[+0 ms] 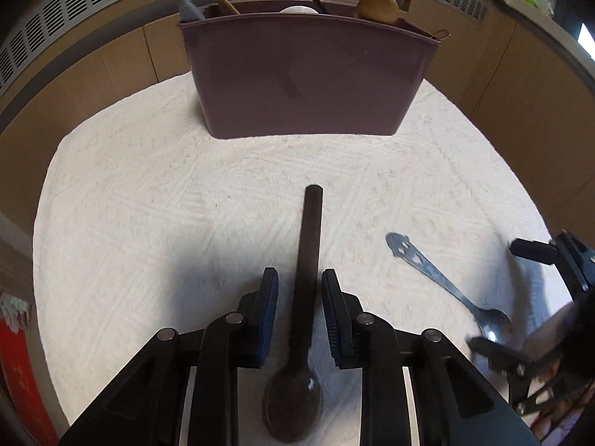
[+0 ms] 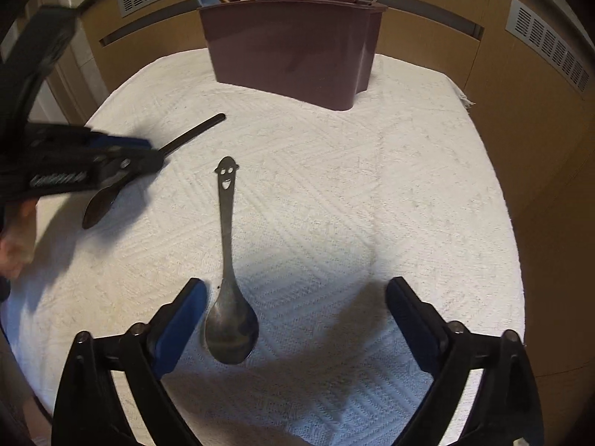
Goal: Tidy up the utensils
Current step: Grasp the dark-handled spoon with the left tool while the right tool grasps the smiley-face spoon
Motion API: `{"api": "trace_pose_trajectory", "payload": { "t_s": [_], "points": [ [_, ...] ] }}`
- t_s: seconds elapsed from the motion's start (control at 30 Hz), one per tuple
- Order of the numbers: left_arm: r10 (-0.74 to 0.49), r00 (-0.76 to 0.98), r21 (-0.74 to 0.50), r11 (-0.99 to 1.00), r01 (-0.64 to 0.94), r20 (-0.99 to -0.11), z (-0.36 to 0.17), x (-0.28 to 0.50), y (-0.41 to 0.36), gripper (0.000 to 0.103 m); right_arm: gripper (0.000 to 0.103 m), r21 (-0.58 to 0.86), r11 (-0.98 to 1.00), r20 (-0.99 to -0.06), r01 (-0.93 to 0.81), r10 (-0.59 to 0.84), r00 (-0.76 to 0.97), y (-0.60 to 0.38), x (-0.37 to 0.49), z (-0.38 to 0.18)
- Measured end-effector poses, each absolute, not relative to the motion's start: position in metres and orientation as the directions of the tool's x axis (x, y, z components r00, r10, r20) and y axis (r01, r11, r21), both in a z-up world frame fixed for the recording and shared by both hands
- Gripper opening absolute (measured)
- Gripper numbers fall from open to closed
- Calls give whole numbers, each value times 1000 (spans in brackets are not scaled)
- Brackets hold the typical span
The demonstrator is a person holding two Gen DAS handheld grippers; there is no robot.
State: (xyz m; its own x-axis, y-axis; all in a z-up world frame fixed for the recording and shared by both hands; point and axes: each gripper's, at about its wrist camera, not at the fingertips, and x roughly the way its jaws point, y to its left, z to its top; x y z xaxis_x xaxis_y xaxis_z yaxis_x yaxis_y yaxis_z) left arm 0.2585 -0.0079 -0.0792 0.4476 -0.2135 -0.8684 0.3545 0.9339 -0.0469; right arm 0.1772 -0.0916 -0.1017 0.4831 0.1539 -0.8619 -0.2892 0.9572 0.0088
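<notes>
Dark wooden spoon [image 1: 306,297] lies lengthwise between left gripper [image 1: 299,308] pads, narrow gap, not yet pinched. Right gripper [image 2: 295,319] wide open, empty; steel smiley-handled spoon [image 2: 227,271] by its left finger.

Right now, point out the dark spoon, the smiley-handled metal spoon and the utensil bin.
dark spoon [image 1: 310,256]: left wrist view, mid-handle between the open jaws.
smiley-handled metal spoon [image 2: 231,329]: right wrist view, on its bowl.
utensil bin [image 1: 301,78]: left wrist view, front wall.
</notes>
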Motion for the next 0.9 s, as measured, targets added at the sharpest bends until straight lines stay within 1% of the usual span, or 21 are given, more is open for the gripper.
{"api": "trace_pose_trajectory", "payload": {
  "t_s": [0.23,0.3,0.37,0.57,0.67,0.7,0.73,0.77,0.8,0.83,0.87,0.9],
  "points": [
    [-222,404,-67,930,363,-887,-80,267,-12,25,103,3,946,-862,-323,166,478,-91,175,-101],
    [-221,395,-74,932,354,-892,-78,263,-9,23,103,5,946,-866,-325,167,472,-91,175,-101],
    [-222,384,-82,934,349,-896,-78,252,-4,21,103,4,945,-869,-327,165,466,-90,176,-101],
    [-256,336,-125,922,366,-906,-79,201,13,21,103,-1,943,-866,-333,166,472,-89,178,-101],
    [-272,322,-142,916,374,-907,-78,182,17,21,103,3,931,-872,-366,181,454,-84,184,-99],
    [-277,322,-148,917,372,-905,-77,178,18,21,99,3,926,-868,-376,189,459,-82,186,-97],
    [-279,323,-151,917,369,-904,-77,177,19,22,89,-4,923,-859,-385,194,474,-78,187,-95],
    [-282,326,-154,918,366,-902,-77,175,20,22,83,-26,917,-849,-398,190,493,-72,190,-92],
    [-285,328,-159,918,362,-901,-76,174,21,22,72,-52,909,-844,-414,181,505,-65,193,-91],
    [-290,328,-167,920,356,-899,-77,175,22,22,65,-65,901,-841,-430,182,510,-59,197,-90],
    [-296,327,-175,920,351,-897,-77,175,24,22,61,-73,894,-838,-442,186,513,-54,200,-89],
    [-301,325,-181,919,349,-897,-76,175,25,23,53,-71,888,-839,-455,193,509,-47,206,-89]
  ]
}}
